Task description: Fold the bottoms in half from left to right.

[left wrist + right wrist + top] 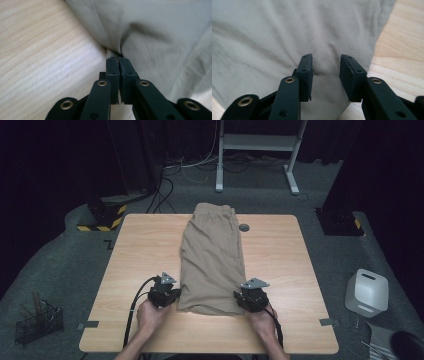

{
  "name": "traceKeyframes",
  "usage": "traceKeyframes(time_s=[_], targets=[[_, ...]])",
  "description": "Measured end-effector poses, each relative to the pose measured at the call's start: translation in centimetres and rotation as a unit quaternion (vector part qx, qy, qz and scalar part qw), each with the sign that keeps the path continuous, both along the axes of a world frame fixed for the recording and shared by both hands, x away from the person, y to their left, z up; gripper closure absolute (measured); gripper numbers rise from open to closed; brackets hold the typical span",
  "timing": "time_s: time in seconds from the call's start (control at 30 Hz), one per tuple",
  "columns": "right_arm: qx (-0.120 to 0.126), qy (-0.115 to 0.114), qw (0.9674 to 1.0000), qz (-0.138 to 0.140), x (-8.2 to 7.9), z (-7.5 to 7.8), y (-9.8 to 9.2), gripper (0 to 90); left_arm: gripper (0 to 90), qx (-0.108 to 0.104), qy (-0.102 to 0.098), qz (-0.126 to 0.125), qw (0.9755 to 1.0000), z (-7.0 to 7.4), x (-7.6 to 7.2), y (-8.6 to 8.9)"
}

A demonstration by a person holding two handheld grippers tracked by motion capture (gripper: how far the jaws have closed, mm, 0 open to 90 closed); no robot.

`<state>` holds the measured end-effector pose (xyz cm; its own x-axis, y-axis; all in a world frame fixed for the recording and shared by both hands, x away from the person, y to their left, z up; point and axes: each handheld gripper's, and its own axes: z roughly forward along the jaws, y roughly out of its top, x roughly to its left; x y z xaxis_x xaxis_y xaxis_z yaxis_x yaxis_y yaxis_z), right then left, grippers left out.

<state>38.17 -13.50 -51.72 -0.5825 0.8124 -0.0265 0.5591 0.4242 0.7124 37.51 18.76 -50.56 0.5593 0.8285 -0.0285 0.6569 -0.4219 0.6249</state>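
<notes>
A tan folded garment (212,255) lies lengthwise down the middle of the wooden table (285,265), its far end at the back edge. My left gripper (169,294) sits at the garment's near left corner. In the left gripper view its jaws meet on a puckered fold of the cloth (140,37), so the gripper (119,60) is shut on it. My right gripper (249,299) is at the near right corner. There, in the right gripper view, the gripper (325,62) stands open over the cloth (274,37), which rises slightly between the pads without being pressed.
A small grey disc (243,227) is set in the table beside the garment's far end. On the floor are a white box (367,291) at right, a wire basket (39,322) at left, a white stand (257,142) behind, and a yellow-black striped base (102,217).
</notes>
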Motion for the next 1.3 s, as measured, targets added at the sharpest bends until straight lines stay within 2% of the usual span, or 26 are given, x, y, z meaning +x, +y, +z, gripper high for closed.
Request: traceKeyframes(time_s=[0.07,0.1,0.23,0.3,0.33,0.37,0.4,0.43,0.5,0.53,0.63,0.7,0.73,0.8,0.87,0.9,0.93,1.03,1.07,1.1,1.13,1.17,1.23,1.3], targets=[[0.003,-0.005,1.0,0.002,-0.1,-0.2,-0.1,63.6,88.0,0.015,-0.002,-0.004,0.9999,0.2,-0.9,0.3],[0.005,-0.005,1.0,0.001,-0.2,-0.3,-0.2,63.6,88.1,0.014,0.0,-0.004,0.9999,0.2,-1.4,0.7],[0.006,-0.014,0.9999,0.001,-1.0,-0.4,-0.5,63.6,88.0,-0.029,0.027,0.013,0.9991,0.0,-3.3,2.6],[0.003,-0.009,0.9999,0.005,-1.2,-0.3,-0.5,63.5,87.4,-0.042,0.048,0.01,0.9979,0.1,-3.9,3.0],[0.0,-0.005,1.0,0.008,-1.3,-0.2,-0.4,63.3,86.4,-0.04,0.051,0.009,0.9979,0.2,-4.0,3.0],[-0.004,-0.003,0.9999,0.01,-1.3,-0.1,-0.4,62.6,82.2,-0.038,0.048,0.012,0.998,0.3,-4.1,3.0],[-0.009,-0.004,0.9998,0.015,-1.3,0.0,-0.3,61.6,73.6,-0.041,0.04,0.015,0.9983,0.4,-4.1,3.0],[-0.01,-0.006,0.9998,0.013,-1.4,0.1,-0.3,61.0,66.9,-0.05,0.032,0.017,0.9981,0.6,-3.9,3.0],[0.001,-0.016,0.9999,0.004,-1.3,0.4,-0.5,60.4,56.3,-0.071,0.018,0.019,0.9971,0.9,-3.3,2.8],[0.009,-0.018,0.9998,-0.005,-1.2,0.5,-0.7,59.9,51.8,-0.076,0.01,0.019,0.9969,1.1,-2.9,2.6],[0.016,-0.022,0.9992,-0.029,-0.5,0.9,-1.1,59.1,48.6,-0.081,-0.01,0.025,0.9964,1.3,-1.4,1.6],[0.021,-0.023,0.9985,-0.045,0.2,1.2,-1.4,59.1,49.6,-0.083,-0.012,0.03,0.996,1.2,-0.3,1.1],[0.025,-0.022,0.9981,-0.051,0.5,1.2,-1.5,59.7,51.7,-0.08,-0.015,0.031,0.9962,1.1,0.2,0.9],[0.024,-0.007,0.998,-0.058,1.4,1.1,-1.5,66.5,64.9,-0.078,-0.009,0.029,0.9965,0.9,1.1,0.5],[0.026,0.009,0.9982,-0.054,2.0,0.7,-1.4,75.1,80.1,-0.058,-0.007,0.019,0.9981,0.7,1.4,0.3],[0.022,0.013,0.9985,-0.049,2.1,0.5,-1.3,82.9,88.9,-0.045,-0.007,0.017,0.9988,0.6,1.4,0.3],[0.009,0.012,0.9988,-0.047,2.1,0.4,-1.2,89.1,89.9,-0.029,-0.006,0.017,0.9994,0.6,1.2,0.4],[-0.008,0.007,0.9991,-0.041,1.5,0.4,-1.2,90.0,90.0,0.004,-0.015,0.01,0.9998,0.8,0.0,1.0],[-0.01,0.007,0.9992,-0.039,1.2,0.4,-1.3,90.0,90.0,0.027,-0.02,0.013,0.9994,0.8,-0.6,1.2],[-0.028,0.004,0.9986,-0.045,0.8,0.4,-1.3,90.0,90.0,0.045,-0.026,0.013,0.9986,0.7,-1.2,1.4],[-0.033,0.001,0.9984,-0.045,0.3,0.2,-1.5,90.0,90.0,0.04,-0.016,0.015,0.9989,0.5,-1.7,2.1],[-0.013,0.008,0.9989,-0.044,-0.3,0.1,-2.2,90.0,90.0,0.029,-0.008,0.016,0.9994,0.4,-1.9,2.6],[-0.002,0.015,0.999,-0.043,-1.0,0.1,-2.9,88.8,86.4,0.009,0.005,0.019,0.9998,0.2,-2.1,3.6],[0.009,0.009,0.9992,-0.039,-1.3,0.3,-3.2,83.5,70.4,-0.017,0.001,0.017,0.9997,0.5,-2.0,3.9]])
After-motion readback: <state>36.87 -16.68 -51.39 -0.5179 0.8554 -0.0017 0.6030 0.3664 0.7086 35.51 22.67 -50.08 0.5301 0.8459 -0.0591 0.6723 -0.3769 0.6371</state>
